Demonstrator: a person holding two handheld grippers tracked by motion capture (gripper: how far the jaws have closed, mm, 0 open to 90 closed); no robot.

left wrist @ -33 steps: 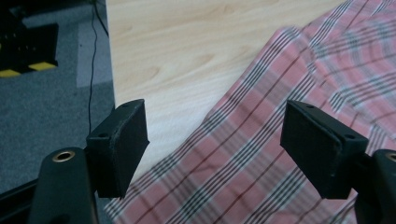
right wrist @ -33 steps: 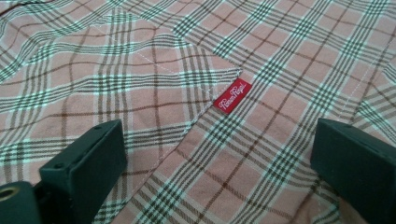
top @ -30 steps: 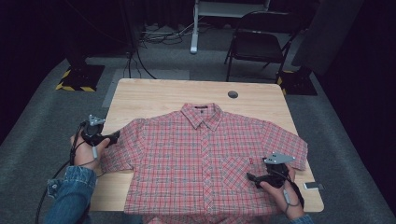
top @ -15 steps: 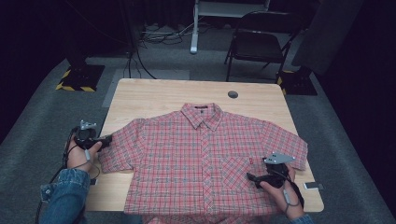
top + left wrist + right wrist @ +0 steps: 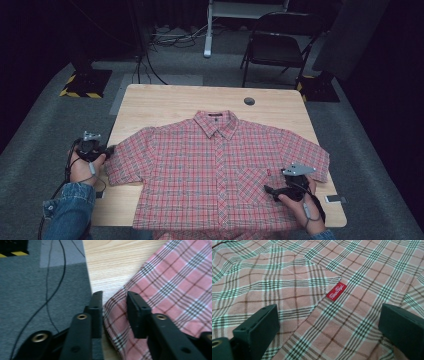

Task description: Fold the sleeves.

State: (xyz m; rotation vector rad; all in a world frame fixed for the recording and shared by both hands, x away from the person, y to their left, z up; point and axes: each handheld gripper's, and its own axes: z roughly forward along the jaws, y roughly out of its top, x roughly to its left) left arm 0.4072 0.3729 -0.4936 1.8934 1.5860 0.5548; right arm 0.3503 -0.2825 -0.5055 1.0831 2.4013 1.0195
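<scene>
A red plaid short-sleeved shirt (image 5: 215, 170) lies flat, front up, on the wooden table (image 5: 165, 102). My left gripper (image 5: 107, 149) is at the table's left edge, by the tip of the shirt's left sleeve. In the left gripper view the sleeve's hem (image 5: 116, 315) lies between the narrowed jaws of the left gripper (image 5: 115, 296), which have just been closing; a gap still shows between them. My right gripper (image 5: 267, 190) hovers over the chest pocket, and it (image 5: 329, 315) stands wide open above the pocket's red label (image 5: 336, 291).
A round cable hole (image 5: 249, 101) sits in the table's far right part. A small white tag (image 5: 335, 199) lies near the right front corner. A folding chair (image 5: 280, 45) and floor cables (image 5: 145, 70) are beyond the table.
My left hand has slid leftward off the sleeve to its outer hem at the table's edge. The right hand has stayed where it was.
</scene>
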